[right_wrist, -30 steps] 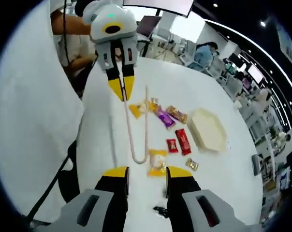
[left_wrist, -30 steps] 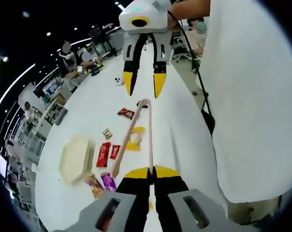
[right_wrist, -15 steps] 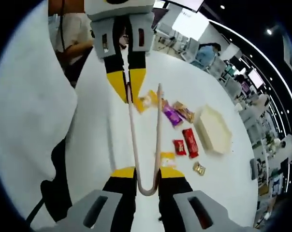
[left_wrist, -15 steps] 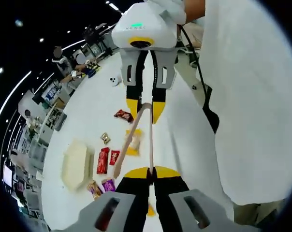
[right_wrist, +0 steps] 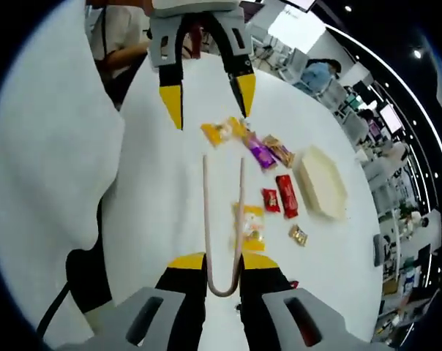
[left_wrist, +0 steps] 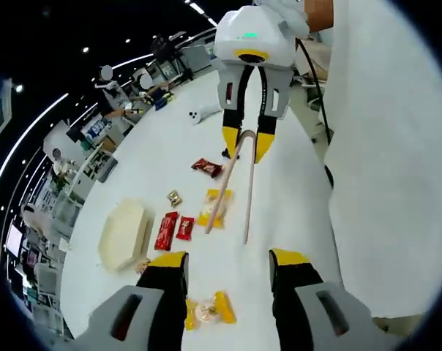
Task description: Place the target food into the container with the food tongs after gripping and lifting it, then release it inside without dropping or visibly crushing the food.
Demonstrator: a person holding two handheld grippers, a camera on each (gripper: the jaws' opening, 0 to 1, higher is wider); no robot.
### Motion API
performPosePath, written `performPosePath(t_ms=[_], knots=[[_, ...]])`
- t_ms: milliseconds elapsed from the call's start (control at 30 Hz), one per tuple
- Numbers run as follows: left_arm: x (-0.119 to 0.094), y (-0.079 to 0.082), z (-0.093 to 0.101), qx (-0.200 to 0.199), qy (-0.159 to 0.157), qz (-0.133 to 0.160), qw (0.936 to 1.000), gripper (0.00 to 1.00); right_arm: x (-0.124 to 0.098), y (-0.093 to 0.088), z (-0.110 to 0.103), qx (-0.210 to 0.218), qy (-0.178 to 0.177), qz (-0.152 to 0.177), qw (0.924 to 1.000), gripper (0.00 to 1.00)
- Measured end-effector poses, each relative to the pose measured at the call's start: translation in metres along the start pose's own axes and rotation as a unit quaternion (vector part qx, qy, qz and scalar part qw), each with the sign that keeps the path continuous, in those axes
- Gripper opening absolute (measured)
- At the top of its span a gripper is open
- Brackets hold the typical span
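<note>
— On the white table [left_wrist: 162, 153], what lies there?

— A pale hexagonal container [left_wrist: 124, 234], with red [left_wrist: 166, 231], purple [right_wrist: 258, 155] and yellow snack packets [left_wrist: 216, 207] scattered near it; another yellow packet [left_wrist: 208, 311] sits just ahead of the left gripper [left_wrist: 228, 263].

— Where are the tongs [right_wrist: 222, 223]?

— Held above the table, their bend clamped in the right gripper [right_wrist: 222, 261], both arms pointing forward over a yellow packet.

— And the left gripper?

— Its jaws are spread wide, grasping nothing. In its view the right gripper pinches the tongs' bend from across the table.
</note>
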State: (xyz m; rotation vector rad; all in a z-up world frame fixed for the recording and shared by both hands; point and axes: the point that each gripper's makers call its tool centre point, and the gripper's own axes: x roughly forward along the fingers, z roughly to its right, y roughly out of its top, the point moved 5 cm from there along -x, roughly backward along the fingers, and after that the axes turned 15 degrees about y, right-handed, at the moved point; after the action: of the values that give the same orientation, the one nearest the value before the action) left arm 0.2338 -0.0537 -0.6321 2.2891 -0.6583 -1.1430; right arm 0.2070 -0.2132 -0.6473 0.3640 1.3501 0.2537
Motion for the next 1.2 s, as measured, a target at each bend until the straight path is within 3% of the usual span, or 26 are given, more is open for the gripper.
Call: performPosePath(t_ms=[167, 267, 333, 367, 467, 767, 867, 933, 1000, 1200], knots=[[0.014, 0.009, 0.006, -0.003, -0.008, 0.0, 1.0, 0.56, -0.005, 0.014, -0.003, -0.014, 0.011, 0.013, 0.9998, 0.15], [0.02, 0.014, 0.011, 0.004, -0.015, 0.006, 0.9999, 0.52, -0.009, 0.024, -0.005, -0.021, 0.016, 0.035, 0.999, 0.15], [0.021, 0.014, 0.014, 0.016, -0.018, 0.005, 0.9997, 0.42, -0.011, 0.028, -0.006, -0.023, 0.019, 0.045, 0.9986, 0.15], [0.022, 0.012, 0.016, 0.038, -0.023, 0.002, 0.999, 0.31, -0.013, 0.033, -0.006, -0.025, 0.02, 0.058, 0.9978, 0.15], [0.022, 0.01, 0.016, 0.052, -0.015, -0.003, 0.9985, 0.24, -0.015, 0.036, -0.006, -0.033, 0.02, 0.065, 0.9972, 0.15], [0.014, 0.014, 0.009, 0.071, -0.004, 0.022, 0.9972, 0.21, -0.013, 0.032, -0.003, -0.031, 0.022, 0.081, 0.996, 0.16], [0.013, 0.014, 0.005, 0.071, 0.006, 0.026, 0.9971, 0.2, -0.015, 0.03, -0.002, -0.02, 0.02, 0.095, 0.9951, 0.24], [0.012, 0.013, 0.003, 0.062, 0.009, 0.03, 0.9976, 0.19, -0.016, 0.03, -0.003, -0.005, 0.02, 0.12, 0.9925, 0.29], [0.008, 0.016, 0.001, 0.056, 0.009, 0.046, 0.9973, 0.2, -0.02, 0.028, -0.004, 0.023, 0.025, 0.183, 0.9825, 0.31], [0.006, 0.019, 0.008, -0.001, -0.024, 0.078, 0.9967, 0.2, -0.029, 0.021, -0.005, 0.066, 0.031, 0.261, 0.9626, 0.28]])
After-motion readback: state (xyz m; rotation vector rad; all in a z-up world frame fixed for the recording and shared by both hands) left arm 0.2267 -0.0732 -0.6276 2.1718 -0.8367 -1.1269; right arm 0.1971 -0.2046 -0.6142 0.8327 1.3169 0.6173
